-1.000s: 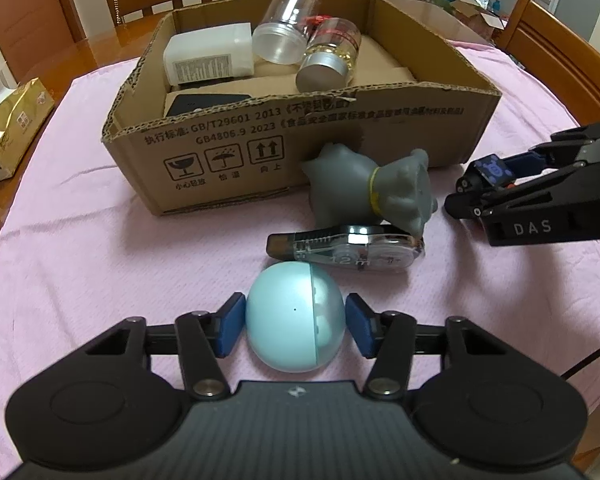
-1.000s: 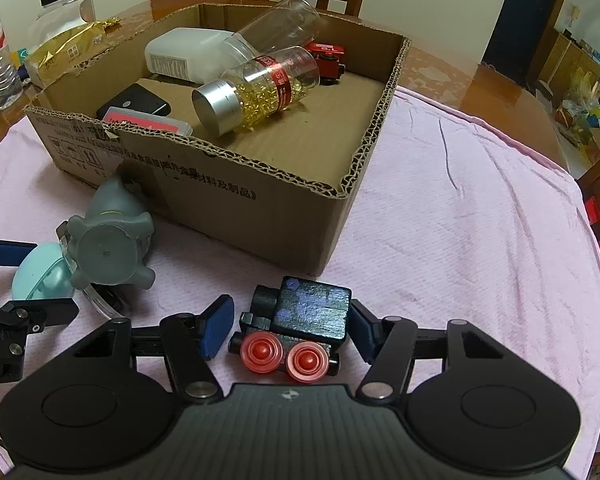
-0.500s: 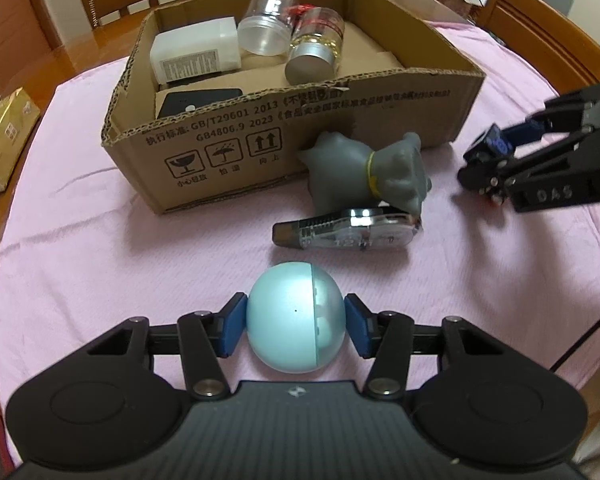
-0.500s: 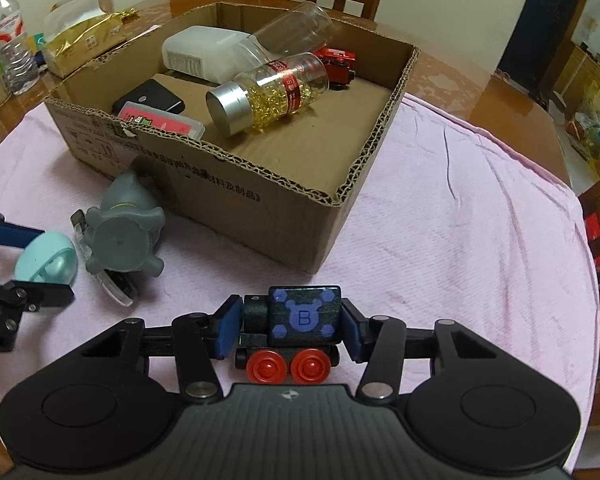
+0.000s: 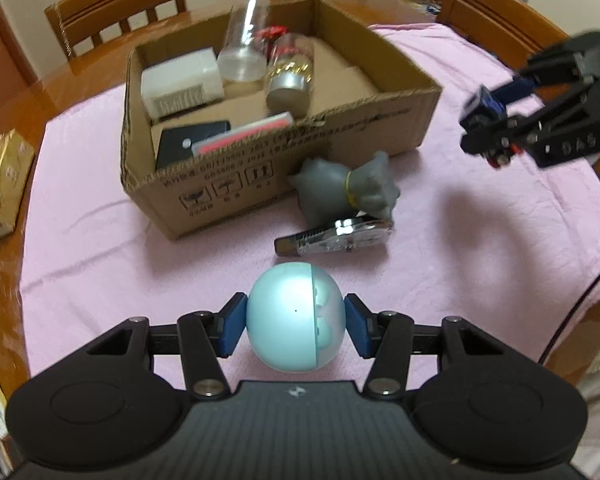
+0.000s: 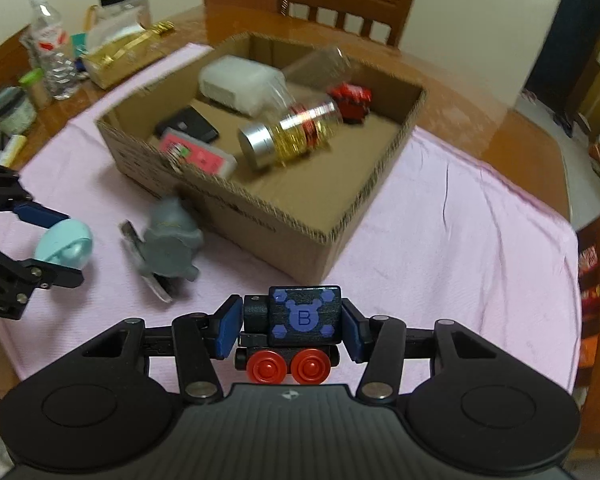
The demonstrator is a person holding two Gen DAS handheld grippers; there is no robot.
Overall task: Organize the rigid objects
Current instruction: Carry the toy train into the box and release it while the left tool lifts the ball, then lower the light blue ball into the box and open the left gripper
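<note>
Clamping a pale blue egg-shaped ball (image 5: pixel 296 318) in our left tool (image 5: pixel 296 325), we are holding it above the pink-clothed surface (image 5: pixel 84 220), with the cardboard box (image 5: pixel 284 152) at twelve o'clock. We are gripping a black toy train car (image 6: pixel 296 330) on red wheels in our right tool (image 6: pixel 290 330), the box at eleven o'clock. A grey rubber toy (image 5: pixel 346 192) and a tape dispenser (image 5: pixel 336 236) are lying just in front of the box.

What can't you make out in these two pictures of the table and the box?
- Printing on the cardboard box, left wrist view: blurred.
- Tape dispenser, right wrist view: mostly hidden under the grey toy.
- Red toy, left wrist view: mostly hidden behind the jars.
- Toy train in the right gripper, left wrist view: small, blurred.
- Left gripper, right wrist view: cut off by the left edge.
</note>
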